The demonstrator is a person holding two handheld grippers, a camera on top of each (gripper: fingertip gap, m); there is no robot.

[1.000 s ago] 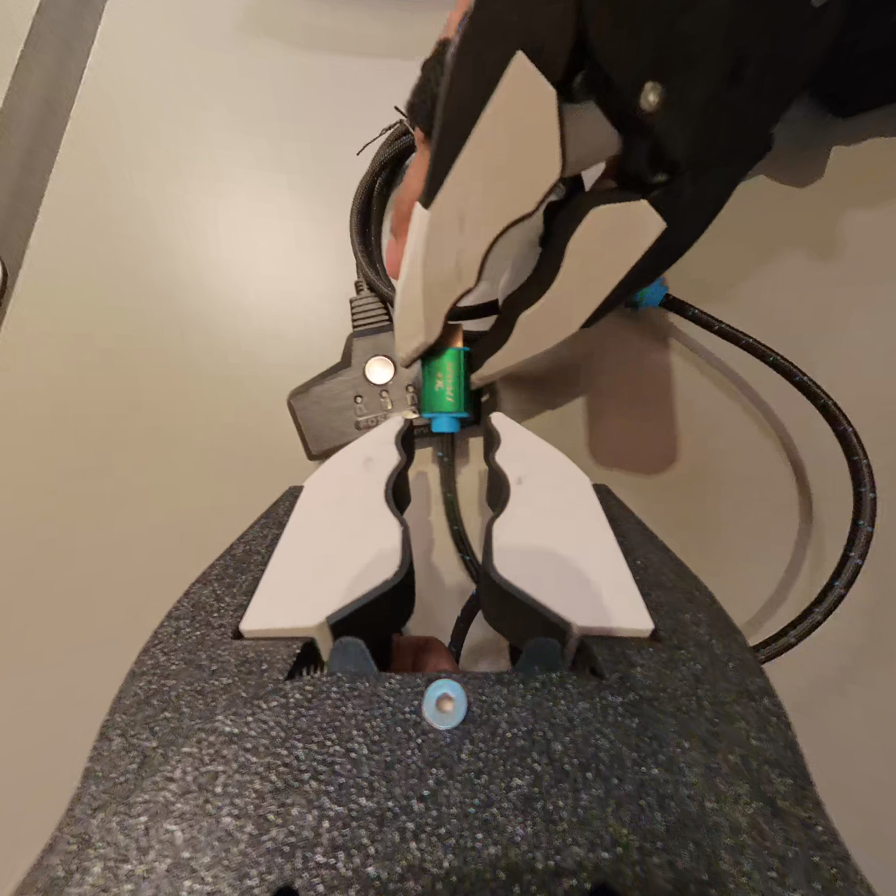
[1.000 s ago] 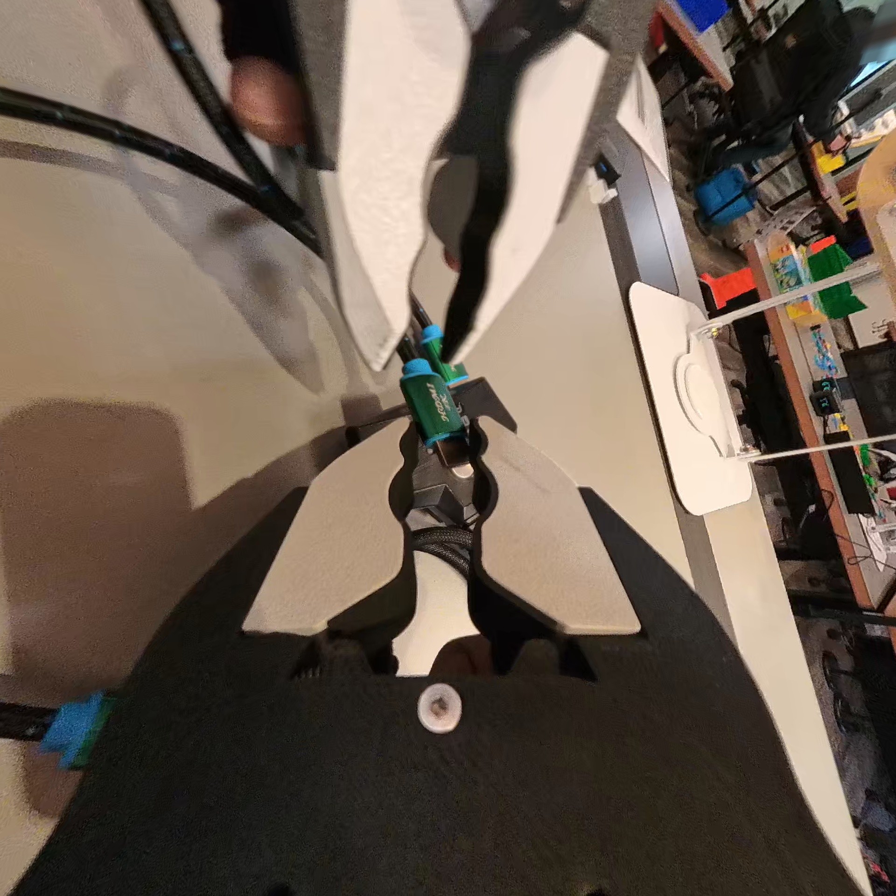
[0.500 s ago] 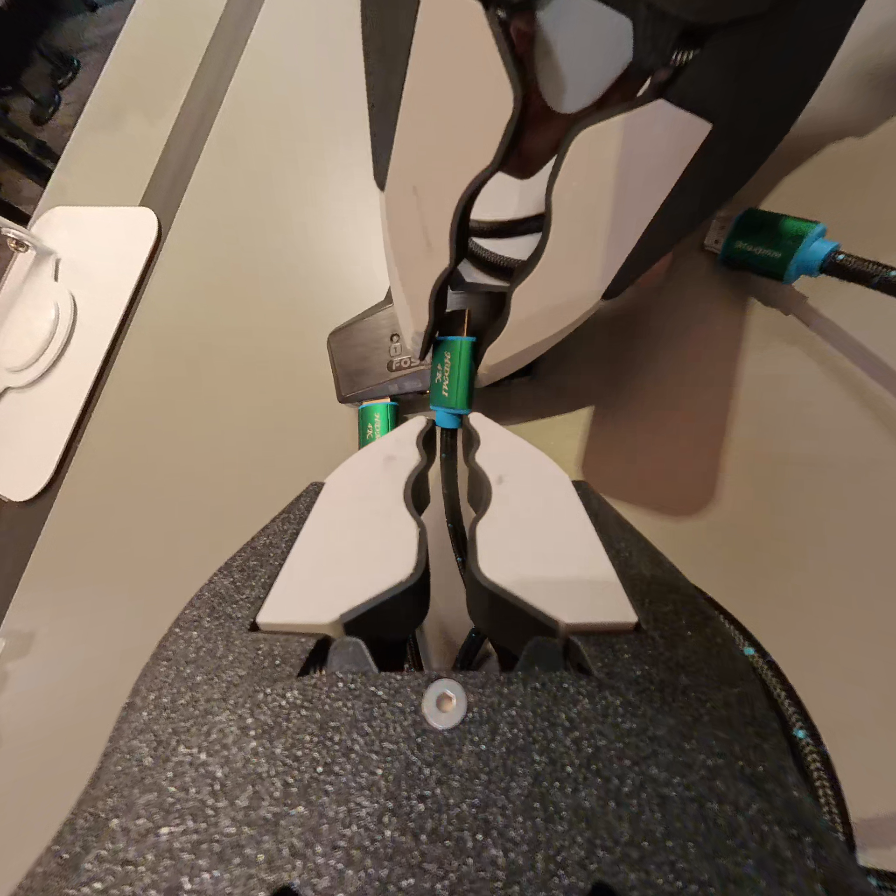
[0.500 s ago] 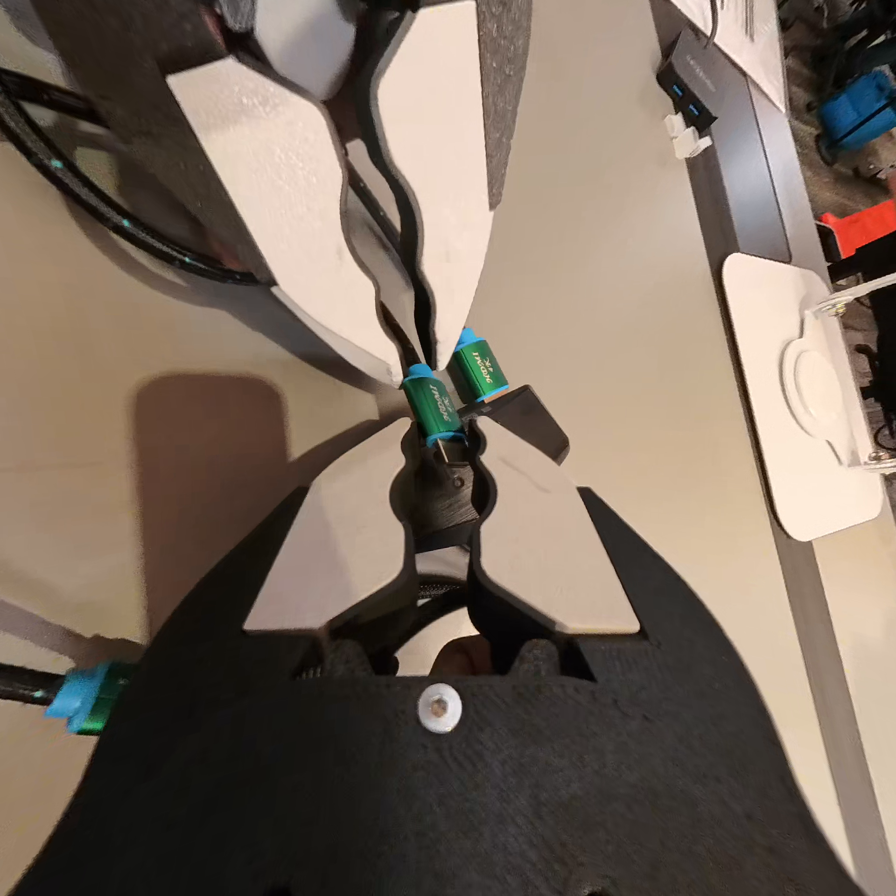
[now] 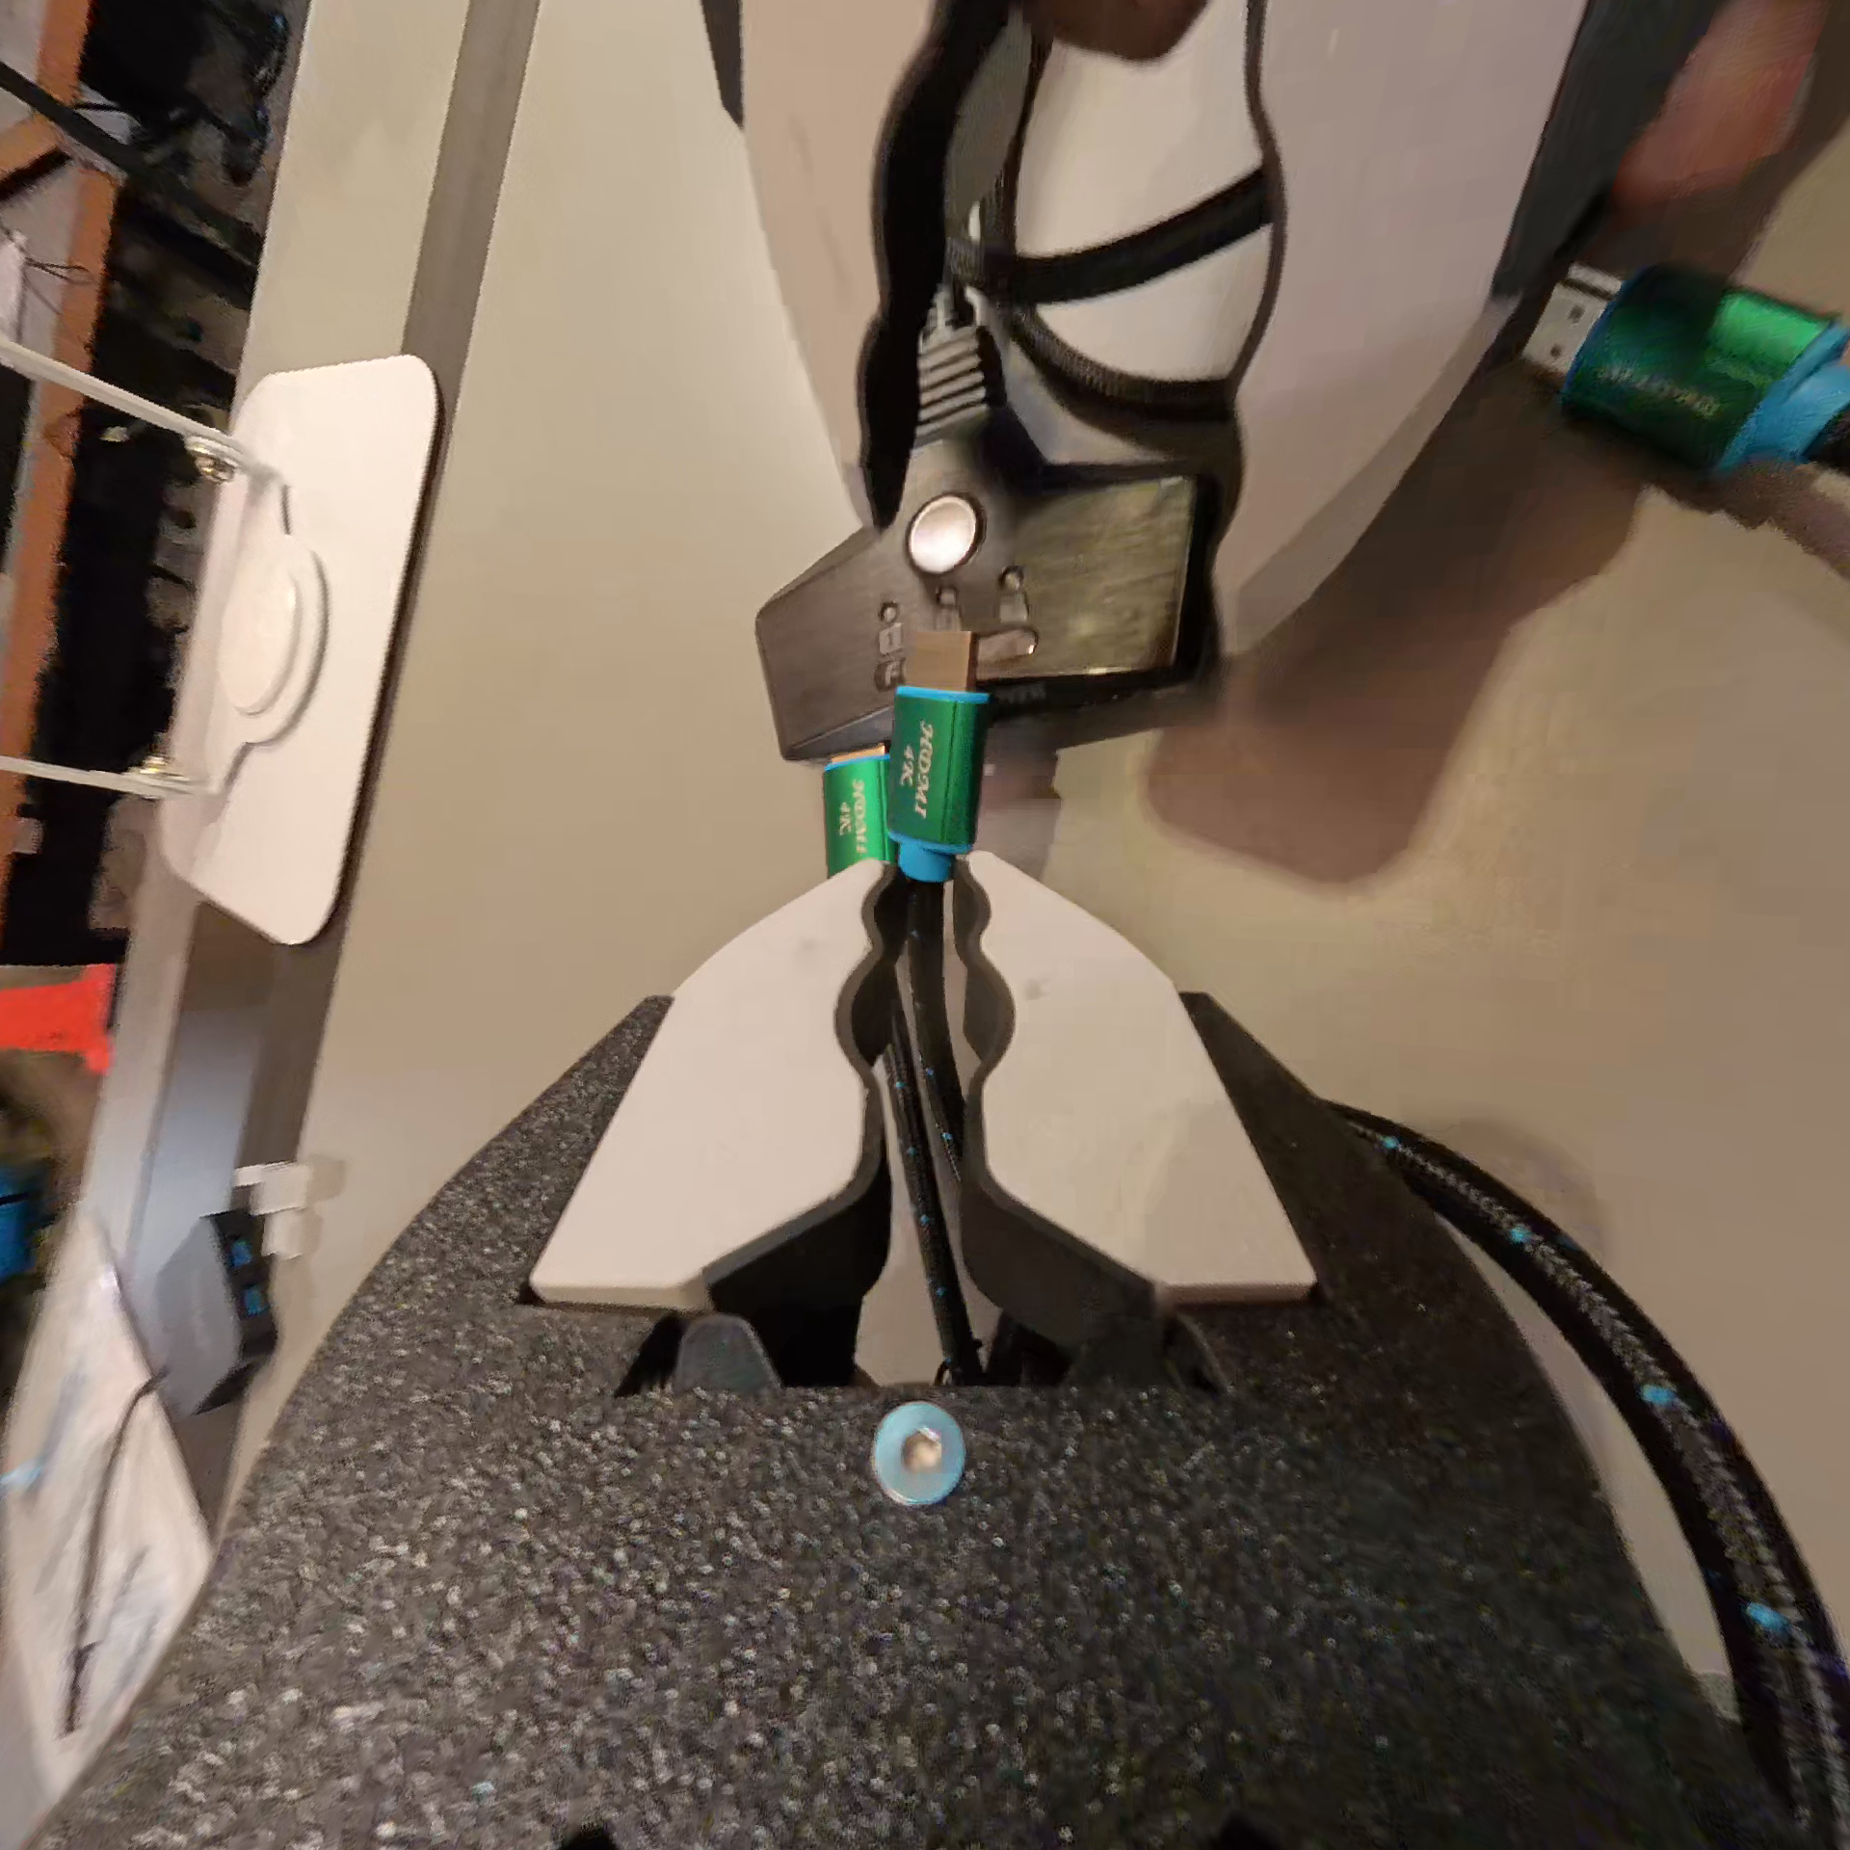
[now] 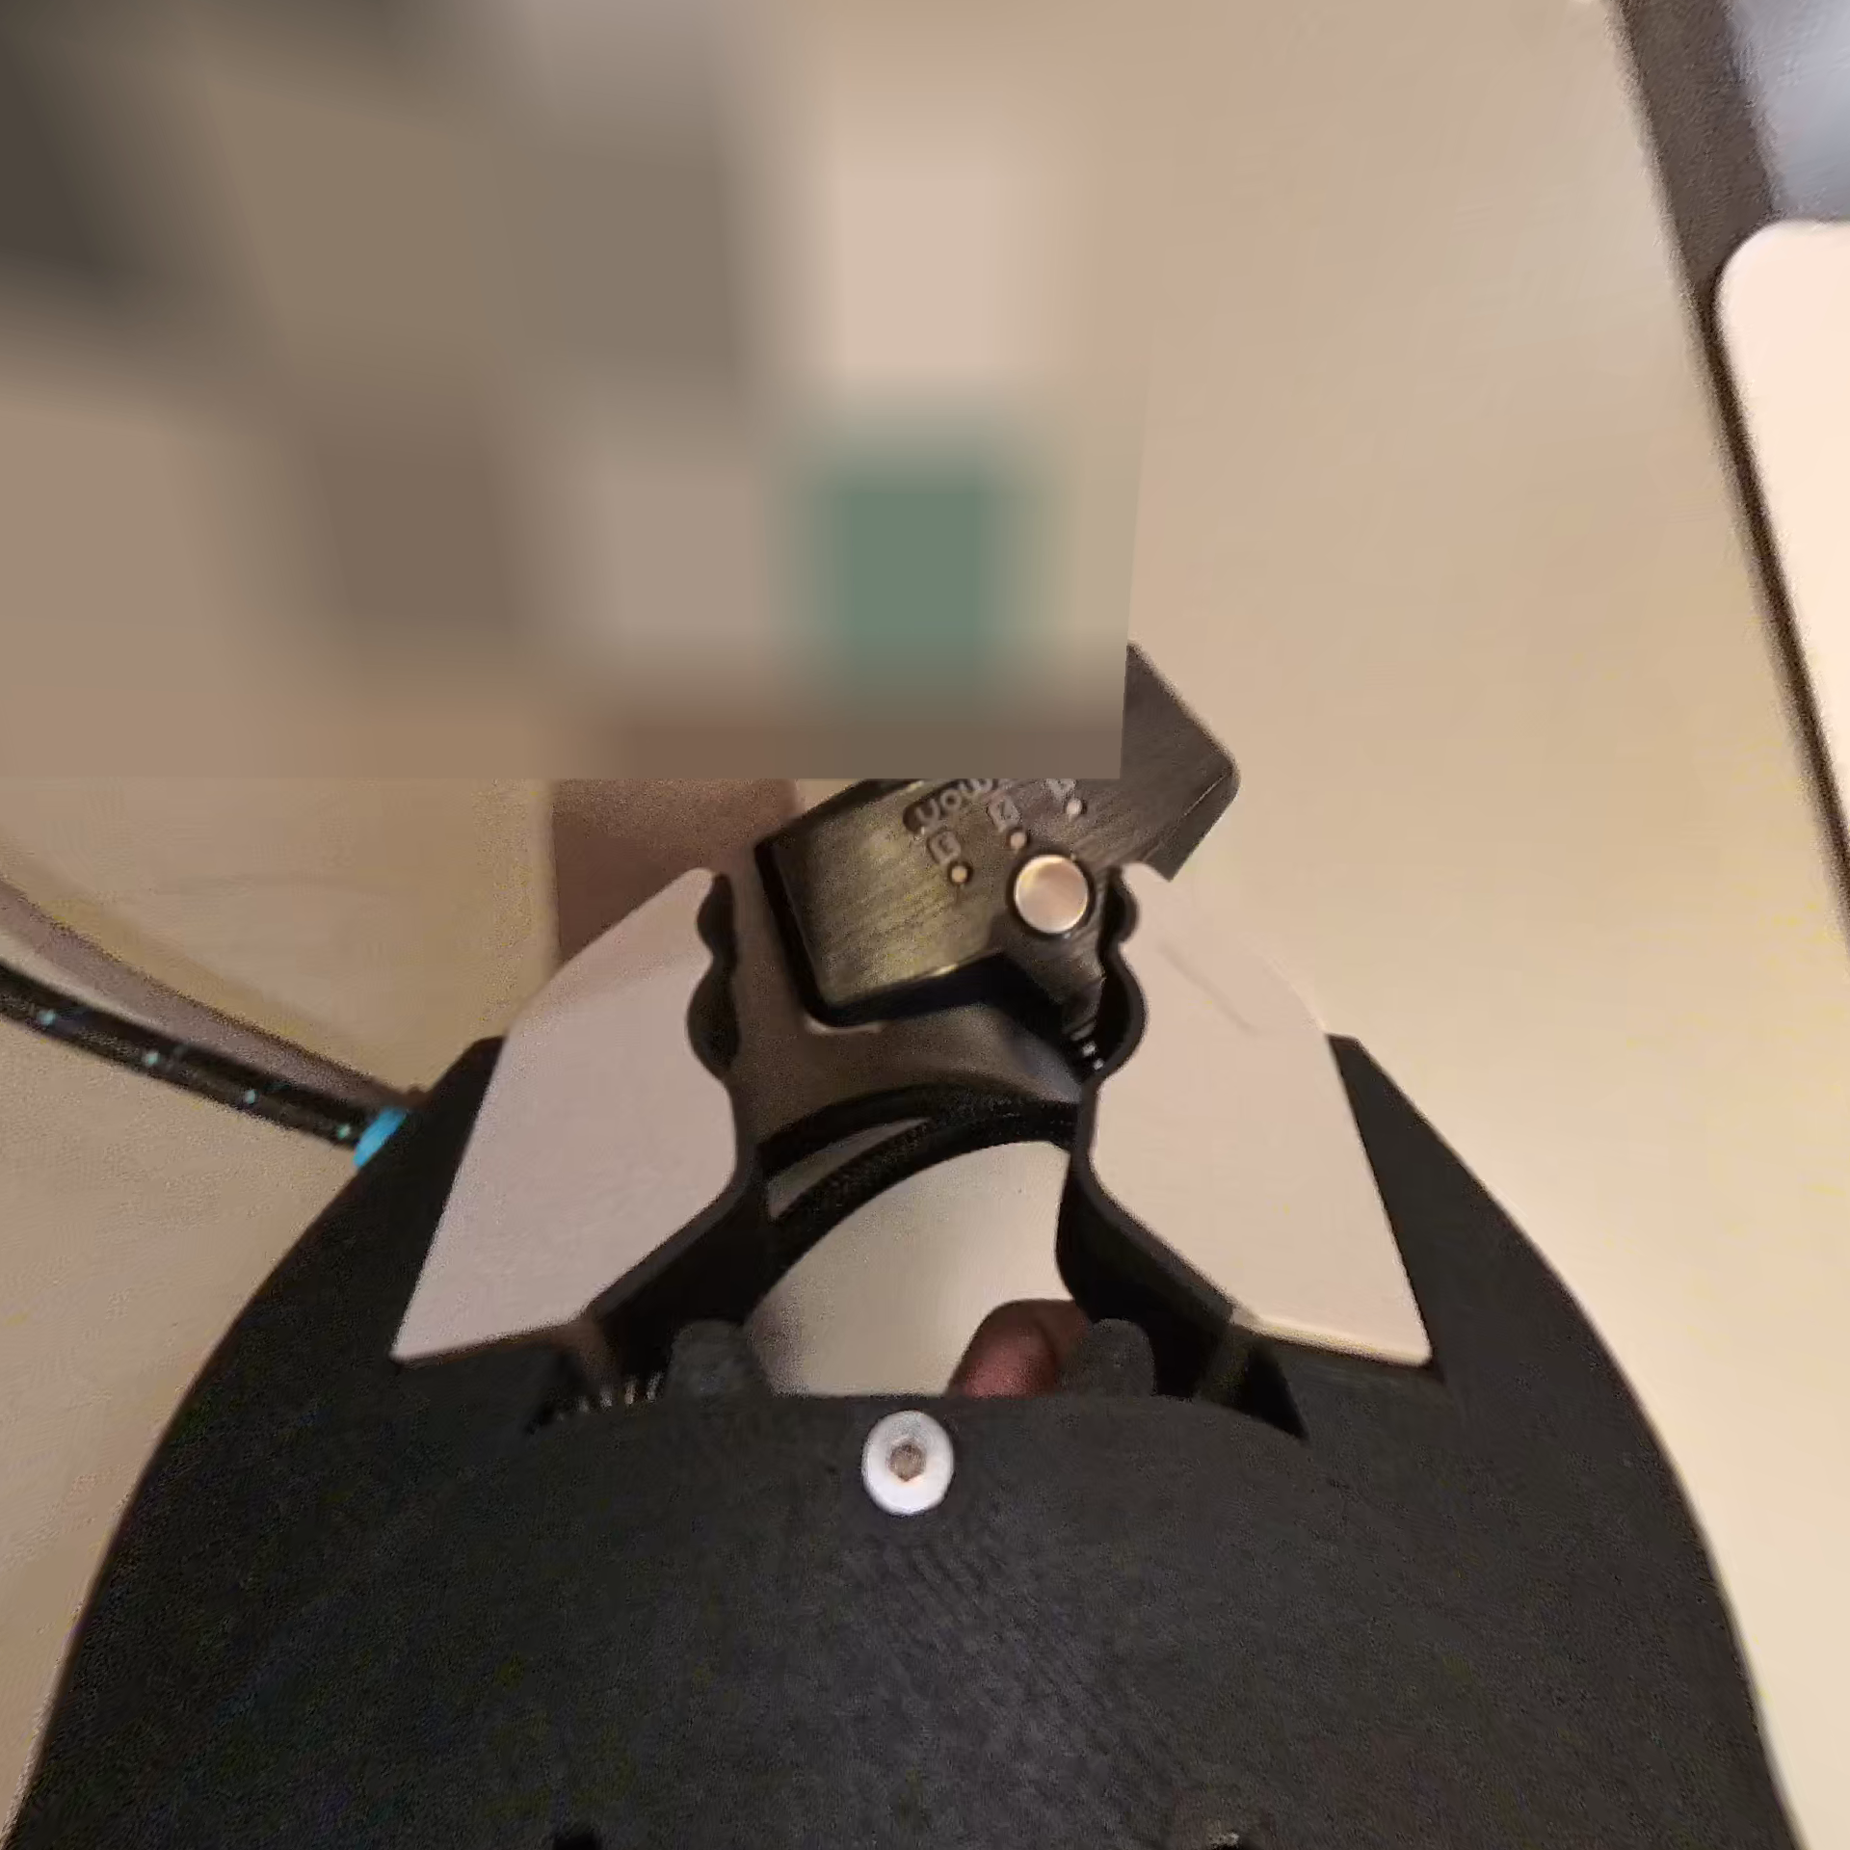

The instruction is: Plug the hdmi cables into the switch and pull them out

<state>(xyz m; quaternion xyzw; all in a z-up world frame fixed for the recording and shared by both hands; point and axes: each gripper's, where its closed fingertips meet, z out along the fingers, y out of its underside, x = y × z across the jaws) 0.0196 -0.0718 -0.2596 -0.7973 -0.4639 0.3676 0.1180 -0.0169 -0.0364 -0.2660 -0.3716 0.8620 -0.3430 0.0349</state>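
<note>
In the left wrist view my left gripper [image 5: 921,881] is shut on a black braided cable just behind its green HDMI plug [image 5: 931,771]. The plug's metal tip is bare and hovers over the black switch [image 5: 1091,591], outside its port. A second green plug [image 5: 856,813] sits in the switch's left port. My right gripper [image 6: 916,881] straddles the switch [image 6: 901,921], which lies slanted between jaws set wide apart. One of its white fingers [image 5: 1402,350] shows behind the switch. A mosaic patch hides the plugs in the right wrist view.
A third green plug [image 5: 1692,370] lies loose at the right on the beige table [image 5: 601,450], and its cable [image 6: 170,1051] shows in the right wrist view. A white stand base [image 5: 290,651] sits at the table's left edge. A small dark hub [image 5: 215,1301] and papers lie nearer. The small dark hub [image 5: 215,1301] is about equally far from each gripper, around 35 cm.
My left gripper has drawn its plug back, so the metal tip is now out of the switch. My right gripper's jaws have widened, and the switch body now sits between them.
</note>
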